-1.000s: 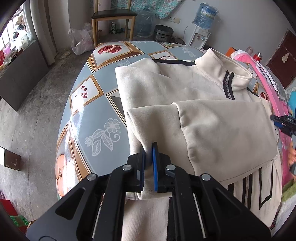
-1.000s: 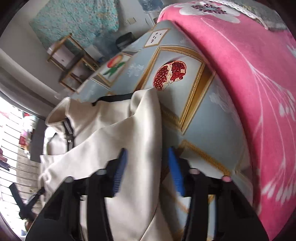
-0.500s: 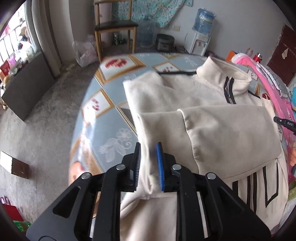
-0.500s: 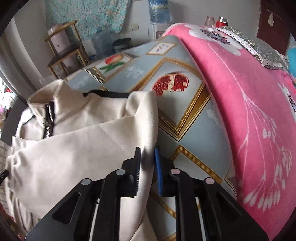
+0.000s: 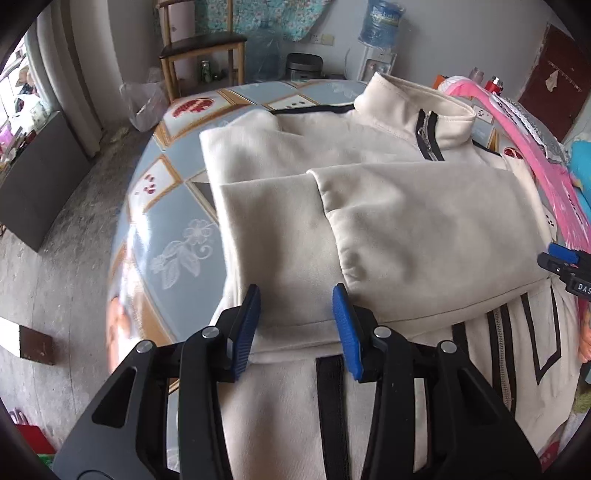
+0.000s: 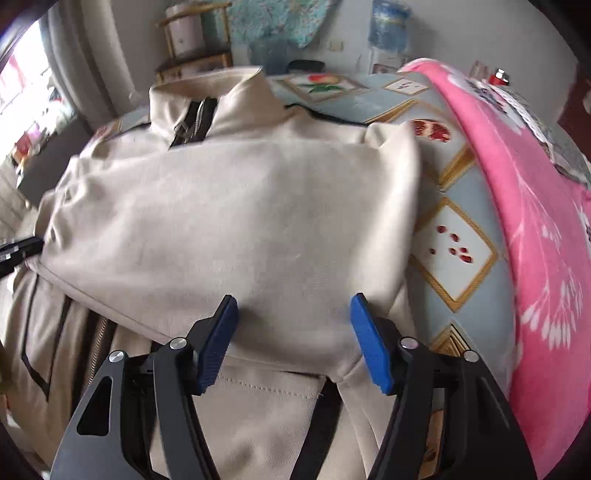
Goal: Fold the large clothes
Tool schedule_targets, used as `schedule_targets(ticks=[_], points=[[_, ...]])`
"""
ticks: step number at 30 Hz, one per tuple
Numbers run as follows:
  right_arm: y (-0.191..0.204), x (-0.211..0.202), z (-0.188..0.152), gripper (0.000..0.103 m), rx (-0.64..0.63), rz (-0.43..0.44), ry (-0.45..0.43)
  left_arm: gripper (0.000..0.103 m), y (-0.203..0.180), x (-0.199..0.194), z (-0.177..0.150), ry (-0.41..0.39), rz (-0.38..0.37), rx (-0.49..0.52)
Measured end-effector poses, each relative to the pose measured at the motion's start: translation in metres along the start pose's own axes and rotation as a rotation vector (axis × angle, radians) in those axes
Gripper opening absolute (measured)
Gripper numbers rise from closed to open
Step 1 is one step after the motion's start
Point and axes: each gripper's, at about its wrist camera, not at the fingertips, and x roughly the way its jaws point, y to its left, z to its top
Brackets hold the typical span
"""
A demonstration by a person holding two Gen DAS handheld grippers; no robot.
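A cream zip jacket [image 5: 369,155] with black stripes lies on the table, collar at the far end. Both sleeves are folded across its chest, the right sleeve [image 5: 424,229] over the left sleeve [image 5: 273,236]. My left gripper [image 5: 295,314] is open and empty, just above the left sleeve's lower edge. My right gripper [image 6: 291,332] is open and empty above the folded right sleeve [image 6: 240,229]; the jacket's collar [image 6: 207,96] shows beyond. The right gripper's tip also shows in the left wrist view [image 5: 561,254] at the jacket's right side.
The table [image 5: 166,236] has a blue patterned cloth and drops off at the left. A pink blanket [image 6: 535,221] lies along the right side. A wooden chair [image 5: 203,48], a plastic bag [image 5: 144,103] and a water dispenser [image 5: 380,33] stand beyond the table.
Both grippers have opened: the left let go of the left sleeve, the right let go of the jacket's edge. Both now sit lower, over the folded sleeves.
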Motion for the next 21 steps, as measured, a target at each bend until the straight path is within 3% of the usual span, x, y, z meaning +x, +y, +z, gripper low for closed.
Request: schedule_targets(ticks=[2, 4, 6, 10, 14, 19, 21], points=[[-0.003, -0.025, -0.006, 0.064, 0.024, 0.021, -0.047, 0.041, 0.002, -0.021, -0.004, -0.032, 0.004, -0.003], [-0.001, -0.051, -0.020, 0.066, 0.027, 0.040, -0.076, 0.053, 0.003, -0.041, -0.010, -0.060, 0.028, 0.005], [0.004, -0.068, -0.037, 0.081, 0.028, 0.050, -0.085, 0.058, 0.002, -0.059, -0.022, -0.070, 0.050, 0.016], [0.026, -0.089, -0.087, 0.088, 0.014, 0.094, -0.056, 0.073, -0.006, -0.077, -0.061, -0.037, 0.015, 0.021], [0.051, -0.086, -0.130, 0.089, -0.024, 0.081, -0.022, 0.082, -0.022, -0.078, -0.102, -0.003, -0.010, 0.034], [0.068, -0.065, -0.157, 0.090, -0.046, 0.000, 0.017, 0.083, -0.038, -0.061, -0.137, 0.055, 0.015, 0.059], [0.070, -0.059, -0.165, 0.096, -0.049, -0.024, 0.008, 0.083, -0.039, -0.057, -0.144, 0.064, 0.039, 0.059]])
